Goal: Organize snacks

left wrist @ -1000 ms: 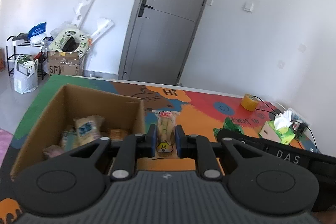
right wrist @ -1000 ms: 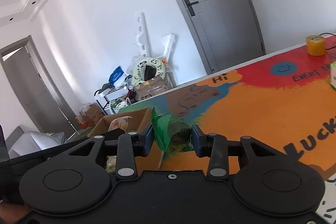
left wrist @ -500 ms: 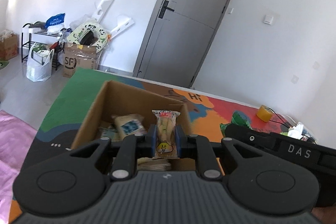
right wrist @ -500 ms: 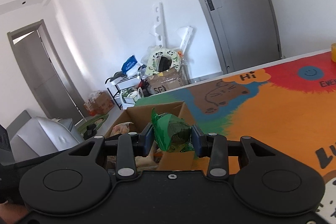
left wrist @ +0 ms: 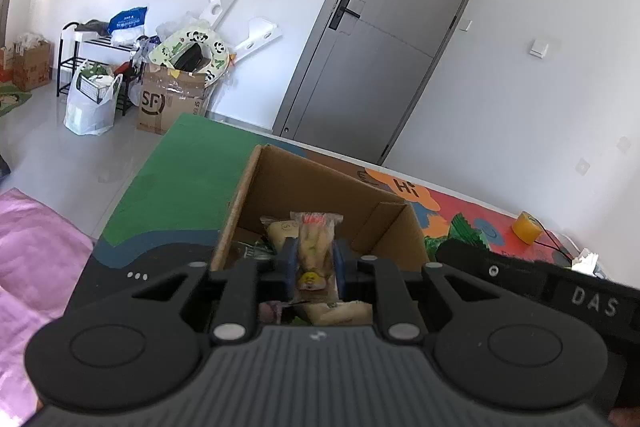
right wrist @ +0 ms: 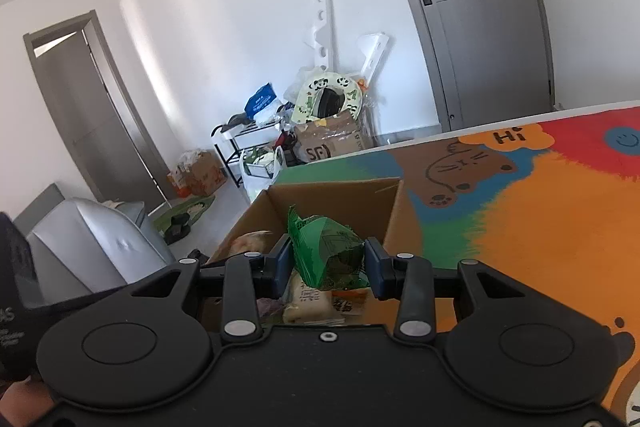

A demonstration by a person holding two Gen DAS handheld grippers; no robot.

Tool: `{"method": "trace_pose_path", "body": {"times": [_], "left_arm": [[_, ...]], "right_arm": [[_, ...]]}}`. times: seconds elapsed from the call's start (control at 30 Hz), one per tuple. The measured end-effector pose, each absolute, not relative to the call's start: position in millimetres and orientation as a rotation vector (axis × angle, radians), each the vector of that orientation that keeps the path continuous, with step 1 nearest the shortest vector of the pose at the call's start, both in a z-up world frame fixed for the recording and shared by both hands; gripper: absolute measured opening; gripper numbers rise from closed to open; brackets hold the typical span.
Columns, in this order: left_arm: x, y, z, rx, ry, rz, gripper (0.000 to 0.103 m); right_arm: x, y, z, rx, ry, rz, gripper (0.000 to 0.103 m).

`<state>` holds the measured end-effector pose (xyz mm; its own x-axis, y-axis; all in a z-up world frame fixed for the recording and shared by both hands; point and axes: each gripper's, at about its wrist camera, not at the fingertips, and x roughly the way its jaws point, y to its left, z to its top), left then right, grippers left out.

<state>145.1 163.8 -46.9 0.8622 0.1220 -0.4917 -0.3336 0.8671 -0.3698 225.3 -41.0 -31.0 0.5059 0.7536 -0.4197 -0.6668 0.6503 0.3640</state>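
- So, nearest the lens, a clear-wrapped snack [left wrist: 316,251] is being pinched upright by the left gripper [left wrist: 315,263], jaws closed on its sides, probably so it drops in cleanly.
- A crinkly green packet [right wrist: 326,254] is being squeezed the same way by the right gripper [right wrist: 327,262].
- Both are being held over the open cardboard box [right wrist: 340,193], where other snacks are already being collected.
- Farther off, a yellow tape roll [left wrist: 527,227] on the colourful table [left wrist: 188,163] is being shown only in the left view; the silver bin [right wrist: 96,247] is being caught only by the right one.
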Motion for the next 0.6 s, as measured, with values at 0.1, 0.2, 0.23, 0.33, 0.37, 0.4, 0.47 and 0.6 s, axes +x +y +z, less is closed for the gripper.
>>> {"method": "trace_pose_path", "body": {"times": [0.1, 0.2, 0.23, 0.33, 0.37, 0.4, 0.47, 0.6], "left_arm": [[145.4, 163.9, -47.4, -0.466, 0.473, 0.247, 0.021], [142.7, 162.0, -45.6, -0.476, 0.484, 0.233, 0.022], [140.7, 160.6, -44.4, -0.474, 0.481, 0.231, 0.024], [135.0, 156.9, -43.2, -0.468, 0.483, 0.240, 0.029], [133.0, 156.1, -42.7, -0.474, 0.485, 0.242, 0.032], [131.5, 155.6, -41.6, -0.475, 0.486, 0.244, 0.034], [130.0, 152.6, -38.1, -0.466, 0.483, 0.254, 0.038], [125.6, 146.3, -33.0, -0.457, 0.482, 0.263, 0.049]], "right_arm": [[221.8, -37.2, -31.3, 0.150, 0.592, 0.866, 0.039], [218.6, -36.8, -32.9, 0.150, 0.601, 0.869, 0.039], [217.8, -36.7, -32.9, 0.152, 0.604, 0.871, 0.039], [216.9, -40.8, -33.2, 0.171, 0.615, 0.868, 0.042], [216.1, -42.1, -32.3, 0.174, 0.615, 0.871, 0.043], [215.1, -43.9, -31.2, 0.172, 0.610, 0.867, 0.044], [212.9, -48.1, -28.9, 0.178, 0.603, 0.865, 0.045], [210.9, -59.5, -26.0, 0.198, 0.597, 0.859, 0.046]]}}
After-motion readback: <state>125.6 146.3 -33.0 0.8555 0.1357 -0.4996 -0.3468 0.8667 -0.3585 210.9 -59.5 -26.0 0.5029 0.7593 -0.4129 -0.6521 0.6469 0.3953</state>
